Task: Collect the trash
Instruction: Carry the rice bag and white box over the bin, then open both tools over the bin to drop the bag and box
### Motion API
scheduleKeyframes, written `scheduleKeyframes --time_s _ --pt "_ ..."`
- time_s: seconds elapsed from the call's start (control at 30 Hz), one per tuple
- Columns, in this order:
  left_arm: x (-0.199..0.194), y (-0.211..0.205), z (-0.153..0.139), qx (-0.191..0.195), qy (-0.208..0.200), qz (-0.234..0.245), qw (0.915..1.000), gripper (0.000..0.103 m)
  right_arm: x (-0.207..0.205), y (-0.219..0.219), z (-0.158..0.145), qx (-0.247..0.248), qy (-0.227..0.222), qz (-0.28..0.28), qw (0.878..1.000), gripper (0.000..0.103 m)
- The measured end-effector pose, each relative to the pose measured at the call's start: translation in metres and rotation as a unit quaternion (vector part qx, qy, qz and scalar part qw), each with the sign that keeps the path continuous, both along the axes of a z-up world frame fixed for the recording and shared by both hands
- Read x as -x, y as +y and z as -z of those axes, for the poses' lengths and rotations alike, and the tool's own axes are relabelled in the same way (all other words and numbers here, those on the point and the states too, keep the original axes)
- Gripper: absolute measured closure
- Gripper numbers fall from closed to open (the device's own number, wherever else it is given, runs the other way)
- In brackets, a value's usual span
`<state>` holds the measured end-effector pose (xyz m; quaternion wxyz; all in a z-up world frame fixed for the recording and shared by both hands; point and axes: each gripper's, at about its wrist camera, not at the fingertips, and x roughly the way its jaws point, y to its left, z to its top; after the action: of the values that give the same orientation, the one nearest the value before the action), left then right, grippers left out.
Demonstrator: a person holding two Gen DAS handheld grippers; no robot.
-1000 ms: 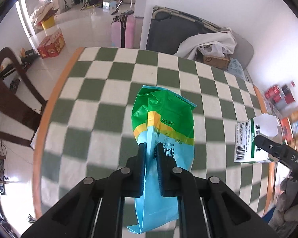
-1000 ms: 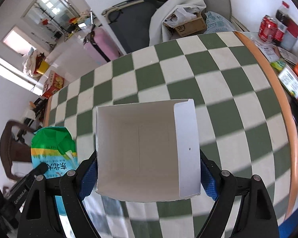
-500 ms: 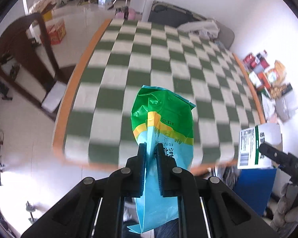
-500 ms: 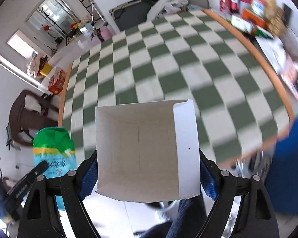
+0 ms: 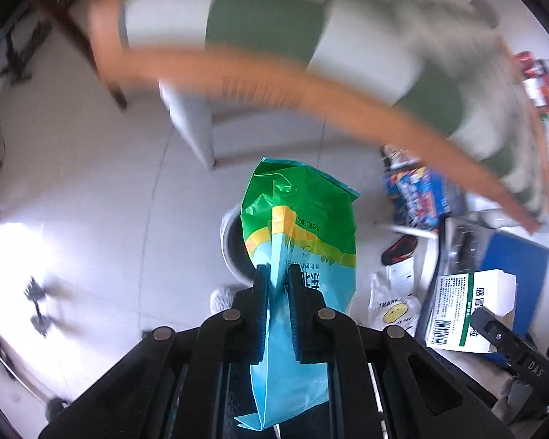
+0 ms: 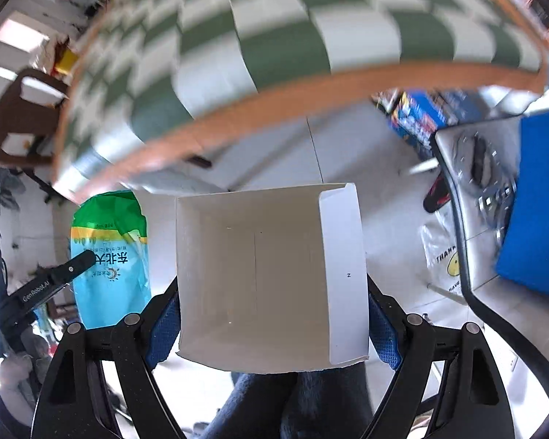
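Note:
My left gripper [image 5: 277, 272] is shut on a green, yellow and blue plastic bag [image 5: 303, 234], which hangs over the floor. Just behind the bag shows part of a round white bin [image 5: 228, 245] with a dark inside. My right gripper [image 6: 272, 292] is closed on an opened white cardboard box [image 6: 271, 278], its blue pads pressing both sides. That box [image 5: 470, 312] also appears at the lower right of the left wrist view, with green print and a barcode. The bag [image 6: 109, 256] and the left gripper's finger show at the left of the right wrist view.
The green-and-white checked table [image 6: 311, 84] with its orange rim lies above and behind both grippers. A chair with a blue seat [image 6: 538, 201] stands to the right. On the floor lie a white shopping bag [image 5: 395, 307], a blue carton [image 5: 417, 194] and a red-black slipper [image 5: 399, 250].
Both grippers have swung off the tabletop, past its near edge, and down toward the floor, each still holding its item. The bin and chair have come into view.

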<state>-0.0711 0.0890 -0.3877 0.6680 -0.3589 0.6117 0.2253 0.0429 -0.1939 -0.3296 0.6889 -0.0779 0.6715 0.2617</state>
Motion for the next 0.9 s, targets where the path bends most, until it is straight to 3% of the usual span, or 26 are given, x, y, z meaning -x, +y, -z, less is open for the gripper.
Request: scheduleKeyframes --time_s 0.17,0.27,0.4,0.47,0.53,0.67,0.7,0.73,0.77,0.8,0.9 --pt "-0.005 0.000 0.137 0.044 0.040 -0.027 0.9979 0.095 -0.006 0.007 0.126 0.020 0.031 -0.003 0.999 0.016" --pt "-0.011 0.003 0.203 0.055 0.053 -0.039 0.9963 0.095 -0.011 0.015 0.199 0.030 0.045 -0.004 0.999 0.016" --pt "-0.025 0.003 0.276 0.060 0.072 -0.034 0.9950 0.094 -0.020 0.031 0.294 0.038 0.057 -0.006 0.998 0.016" --pt "-0.032 0.002 0.301 0.067 0.080 -0.028 0.9941 0.088 -0.025 0.042 0.332 0.046 0.061 -0.008 0.997 0.016" --pt "-0.036 0.001 0.313 0.071 0.080 -0.029 0.9938 0.080 -0.029 0.054 0.363 0.049 0.065 -0.015 0.997 0.016" --pt "-0.036 -0.002 0.322 0.059 0.093 -0.020 0.9937 0.075 -0.033 0.071 0.416 0.048 0.090 -0.026 0.994 0.012" --pt "-0.032 -0.001 0.321 0.054 0.095 -0.019 0.9938 0.061 -0.032 0.073 0.423 0.046 0.099 -0.024 0.994 0.011" --pt "-0.030 0.001 0.318 0.046 0.096 -0.017 0.9942 0.036 -0.031 0.075 0.431 0.045 0.106 -0.023 0.993 0.010" --pt "-0.025 0.003 0.314 0.035 0.096 -0.015 0.9947 0.023 -0.030 0.076 0.435 0.045 0.110 -0.025 0.993 0.001" --pt "-0.021 0.005 0.309 0.024 0.093 -0.015 0.9952 0.010 -0.029 0.078 0.436 0.045 0.110 -0.028 0.993 0.000" --pt "-0.012 0.010 0.298 0.009 0.092 -0.012 0.9956 0.008 -0.027 0.078 0.426 0.030 0.103 -0.035 0.994 0.000"
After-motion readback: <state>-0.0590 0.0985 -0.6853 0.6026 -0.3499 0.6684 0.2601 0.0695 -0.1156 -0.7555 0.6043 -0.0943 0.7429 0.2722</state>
